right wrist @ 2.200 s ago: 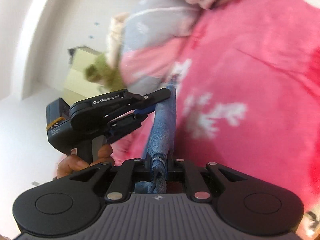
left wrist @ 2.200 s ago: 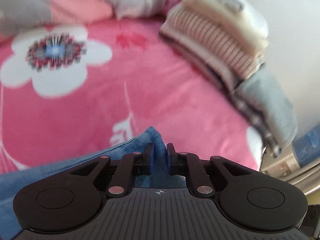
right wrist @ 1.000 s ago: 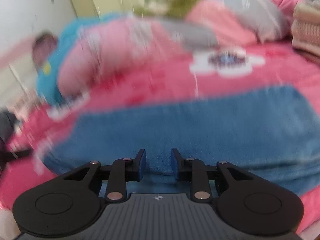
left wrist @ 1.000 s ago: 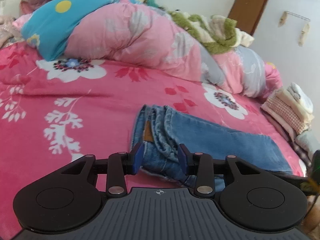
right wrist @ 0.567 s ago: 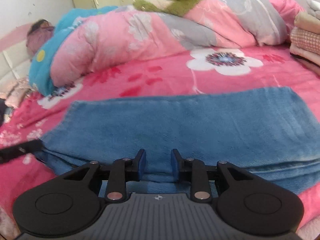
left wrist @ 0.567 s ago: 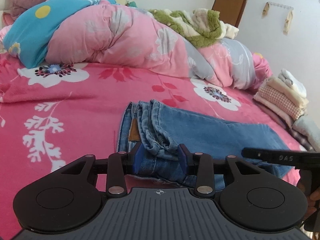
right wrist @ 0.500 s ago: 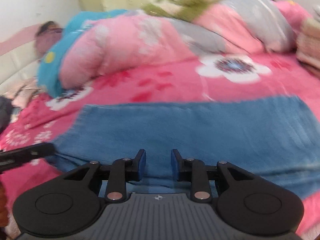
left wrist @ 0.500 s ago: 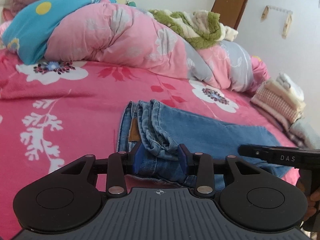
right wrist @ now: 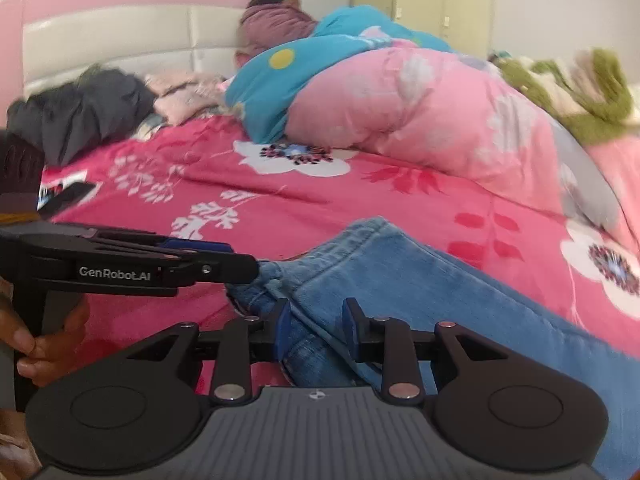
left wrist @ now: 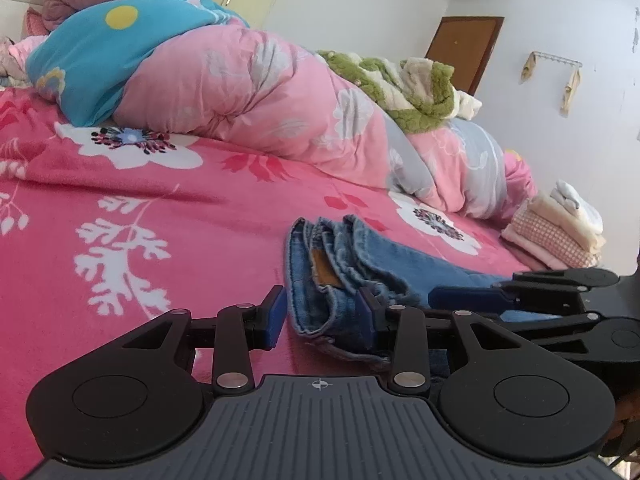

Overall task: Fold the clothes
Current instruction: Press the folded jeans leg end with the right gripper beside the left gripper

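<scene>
Only rightward: headboard [right wrist: 120, 36], dark clothes [right wrist: 84, 116]

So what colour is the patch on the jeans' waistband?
Brown patch on the blue jeans; clearest in the left wrist view.

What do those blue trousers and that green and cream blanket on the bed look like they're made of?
The blue trousers look like denim: faded weave, thick stitched seams, a tan patch that may be leather. The green and cream blanket looks like fluffy fleece or sherpa, with a nubbly, curly pile.
</scene>
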